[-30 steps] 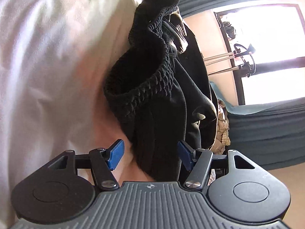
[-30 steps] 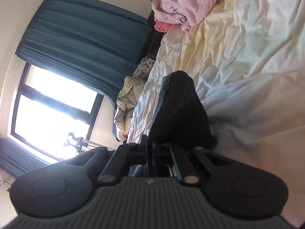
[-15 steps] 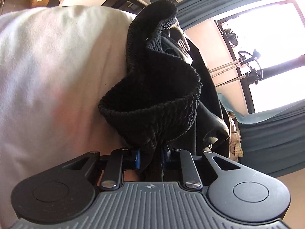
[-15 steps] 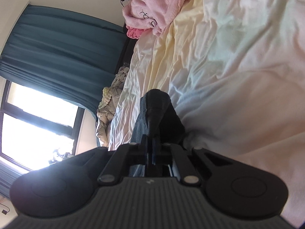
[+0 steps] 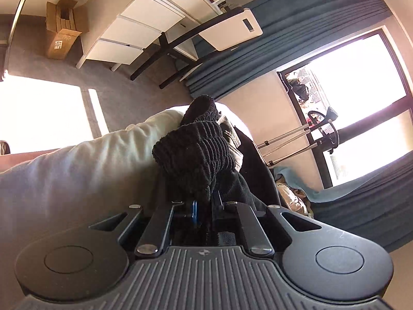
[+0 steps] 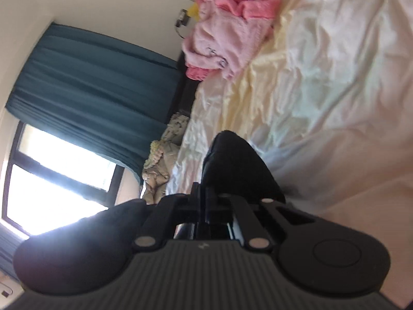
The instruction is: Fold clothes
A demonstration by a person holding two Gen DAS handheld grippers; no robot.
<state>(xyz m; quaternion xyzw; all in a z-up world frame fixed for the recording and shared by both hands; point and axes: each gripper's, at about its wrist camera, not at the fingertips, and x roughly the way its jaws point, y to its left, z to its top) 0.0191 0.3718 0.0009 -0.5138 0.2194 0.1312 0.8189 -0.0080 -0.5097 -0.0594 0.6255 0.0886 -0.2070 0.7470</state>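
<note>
A black garment with a ribbed elastic waistband (image 5: 198, 152) bunches up right in front of the left wrist camera. My left gripper (image 5: 206, 206) is shut on that waistband, its blue pads almost buried in the cloth. In the right wrist view, another part of the same black garment (image 6: 232, 168) rises from my right gripper (image 6: 204, 199), which is shut on its edge. Both views show the cloth lifted off the cream bedsheet (image 6: 322, 90). The rest of the garment hangs out of sight.
A pink fleece heap (image 6: 224, 33) lies at the bed's far end. A beige bundle (image 6: 160, 168) sits beside the bed under teal curtains (image 6: 90, 98). Beyond the mattress corner (image 5: 90, 170) are white drawers (image 5: 134, 25), a cardboard box (image 5: 62, 28) and a window.
My left gripper went from open around the waistband to shut on it, then lifted and swung, bringing the room into view. The right gripper stayed shut on the cloth and tilted slightly.
</note>
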